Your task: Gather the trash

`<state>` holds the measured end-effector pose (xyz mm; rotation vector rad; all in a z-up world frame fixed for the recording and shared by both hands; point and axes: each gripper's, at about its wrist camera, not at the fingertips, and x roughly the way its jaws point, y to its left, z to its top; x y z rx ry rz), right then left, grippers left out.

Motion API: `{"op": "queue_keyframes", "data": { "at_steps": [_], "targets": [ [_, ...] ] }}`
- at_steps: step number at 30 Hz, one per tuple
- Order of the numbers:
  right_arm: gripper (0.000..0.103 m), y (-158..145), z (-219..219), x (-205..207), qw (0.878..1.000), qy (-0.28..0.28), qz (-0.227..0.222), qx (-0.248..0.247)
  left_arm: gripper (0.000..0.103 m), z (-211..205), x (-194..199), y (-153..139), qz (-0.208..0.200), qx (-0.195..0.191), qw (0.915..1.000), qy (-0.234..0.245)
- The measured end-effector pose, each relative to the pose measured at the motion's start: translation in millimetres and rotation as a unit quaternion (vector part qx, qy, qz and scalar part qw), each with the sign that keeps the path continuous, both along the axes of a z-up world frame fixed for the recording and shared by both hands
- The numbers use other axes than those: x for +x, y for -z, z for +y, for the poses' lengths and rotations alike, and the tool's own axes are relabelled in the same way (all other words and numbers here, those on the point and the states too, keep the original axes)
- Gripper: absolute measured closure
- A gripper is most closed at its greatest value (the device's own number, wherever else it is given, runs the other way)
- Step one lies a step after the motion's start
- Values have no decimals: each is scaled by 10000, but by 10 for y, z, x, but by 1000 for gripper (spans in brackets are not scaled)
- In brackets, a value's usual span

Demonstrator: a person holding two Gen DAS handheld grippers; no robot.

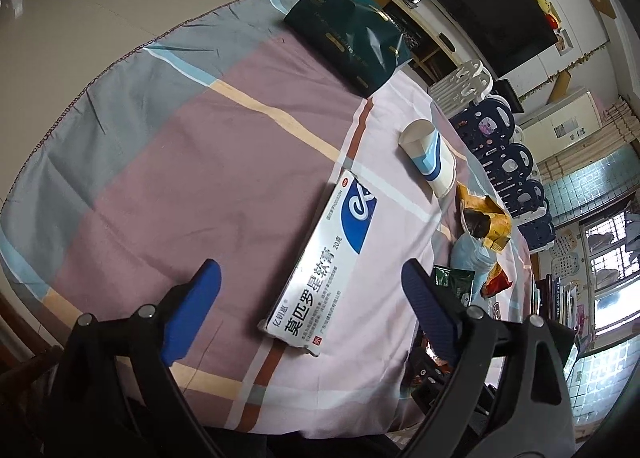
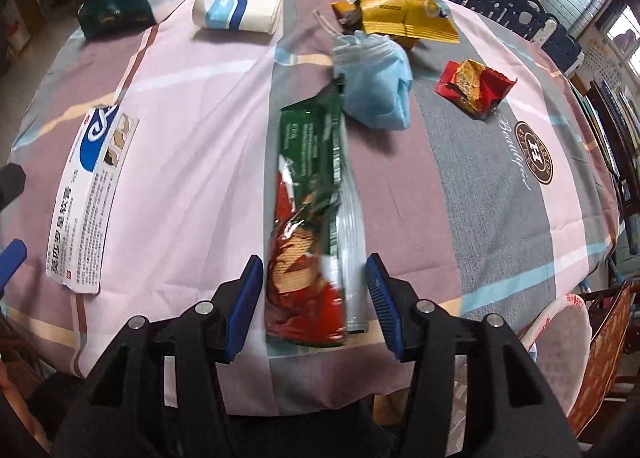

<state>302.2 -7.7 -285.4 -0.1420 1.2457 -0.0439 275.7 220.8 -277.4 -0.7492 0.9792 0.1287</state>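
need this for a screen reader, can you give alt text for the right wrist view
The right gripper hangs open over a green and red snack wrapper lying on a patchwork tablecloth, pads either side, not pressing it. Beyond lie a blue face mask, yellow wrapper, red wrapper, paper cup and medicine box.

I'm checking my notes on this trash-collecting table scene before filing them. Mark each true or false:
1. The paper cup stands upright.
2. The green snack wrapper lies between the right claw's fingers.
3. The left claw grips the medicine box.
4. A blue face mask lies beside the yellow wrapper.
1. False: the paper cup lies on its side.
2. True: the green snack wrapper lies between the open right claw fingers.
3. False: the left claw is open, and the medicine box lies free.
4. True: the blue face mask adjoins the yellow wrapper.
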Motion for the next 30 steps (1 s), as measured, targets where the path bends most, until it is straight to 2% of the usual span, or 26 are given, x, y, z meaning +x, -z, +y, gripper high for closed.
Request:
{"op": "queue_keyframes", "data": {
  "at_steps": [2,5,7,10,16,22,30],
  "targets": [
    [76,5,13,-9,9999,-109,-11,102,12,2,-7,1,4,9,10000,-17],
    [84,-71,1,-68,9991,-142,-252,305,12,-8,-12,-14,-13,88,10000,-15],
    [85,-147,-8,-137,9981,-94,-463,396,12,-18,-5,-19,-13,143,9999,-4],
    [85,-131,-19,-224,9910,99,-312,1302,11,-26,4,-20,6,206,9998,-12],
    [85,-122,-181,-247,9795,493,-372,1918,10,-50,22,-30,41,370,9993,33],
    [85,-187,-150,-313,9793,484,-591,1875,9,-86,42,-9,129,412,9990,121],
    [85,-168,-228,-314,9759,558,-587,2024,9,-95,49,-11,147,450,9988,127]
  ]
}}
